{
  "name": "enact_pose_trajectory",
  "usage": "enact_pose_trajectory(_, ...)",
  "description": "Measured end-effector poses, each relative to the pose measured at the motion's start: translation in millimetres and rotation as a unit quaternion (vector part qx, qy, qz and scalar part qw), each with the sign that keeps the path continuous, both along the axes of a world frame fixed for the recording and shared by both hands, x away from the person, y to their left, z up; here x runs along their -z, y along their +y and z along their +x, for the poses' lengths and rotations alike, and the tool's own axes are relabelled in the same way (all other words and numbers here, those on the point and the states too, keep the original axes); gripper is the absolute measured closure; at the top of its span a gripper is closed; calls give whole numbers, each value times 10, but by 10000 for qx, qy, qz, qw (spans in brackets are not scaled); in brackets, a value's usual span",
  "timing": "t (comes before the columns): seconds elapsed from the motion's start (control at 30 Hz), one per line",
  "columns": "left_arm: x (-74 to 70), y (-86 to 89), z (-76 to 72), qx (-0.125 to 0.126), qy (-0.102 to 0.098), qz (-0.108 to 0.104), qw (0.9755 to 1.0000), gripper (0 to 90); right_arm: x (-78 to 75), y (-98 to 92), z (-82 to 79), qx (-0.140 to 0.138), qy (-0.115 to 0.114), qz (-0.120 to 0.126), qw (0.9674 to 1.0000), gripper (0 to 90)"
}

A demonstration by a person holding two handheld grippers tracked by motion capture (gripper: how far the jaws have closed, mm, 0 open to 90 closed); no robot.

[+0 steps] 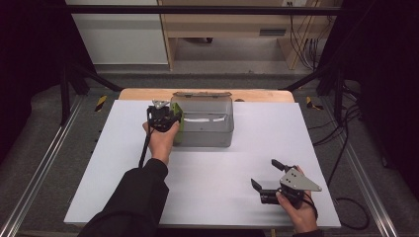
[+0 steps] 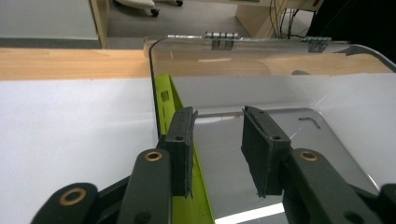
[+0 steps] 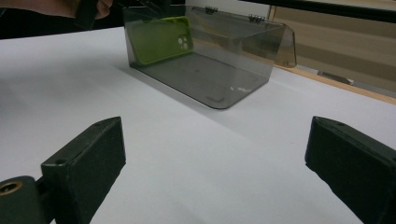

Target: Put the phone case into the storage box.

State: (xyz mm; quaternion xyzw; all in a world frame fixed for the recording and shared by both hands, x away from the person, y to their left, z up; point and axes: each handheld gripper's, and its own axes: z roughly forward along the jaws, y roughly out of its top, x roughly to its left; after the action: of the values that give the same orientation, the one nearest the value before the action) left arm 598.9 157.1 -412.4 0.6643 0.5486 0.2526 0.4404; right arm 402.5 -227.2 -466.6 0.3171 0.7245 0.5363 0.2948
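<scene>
High view: left hand-held gripper [image 1: 165, 118] at left end of smoky clear box [image 1: 203, 121] on white worktop [image 1: 207, 173]; right hand-held gripper [image 1: 269, 177] near front, jaws wide.

Left gripper view: jaws partly apart, astride box wall, green phone case [image 2: 180, 140] beside left jaw.

Right gripper view: case upright inside box, jaws wide, holding nothing.

- The left gripper [image 1: 167, 117] sits left of centre in the upper half of the high view, on a dark-sleeved arm reaching up from the bottom, jaws apart.
- The right gripper [image 1: 267, 174] sits at lower right, jaws spread wide, pointing left.
</scene>
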Motion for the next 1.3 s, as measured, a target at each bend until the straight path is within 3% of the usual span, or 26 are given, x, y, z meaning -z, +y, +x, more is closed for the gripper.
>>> enact_pose_trajectory(0.2, -55, 13, -38, 88, -179, -49, 9998, 584, 1, 3, 1, 1, -3, -3, 10000, 52)
enact_pose_trajectory(0.33, -73, -12, -60, 124, -322, 28, 9994, 528, 2, 4, 2, 7, -1, -4, 10000, 52)
enact_pose_trajectory(0.7, -81, -28, -70, 282, -453, -18, 9986, 349, 1, 5, 0, 3, -1, -6, 10000, 51)
enact_pose_trajectory(1.03, -106, -3, -81, 242, -575, -58, 9980, 177, 0, 6, 1, 13, 7, -7, 10000, 51)
enact_pose_trajectory(1.3, -131, -5, -100, 321, -715, -70, 9969, 95, -1, 9, 1, 32, 29, 1, 10000, 51)
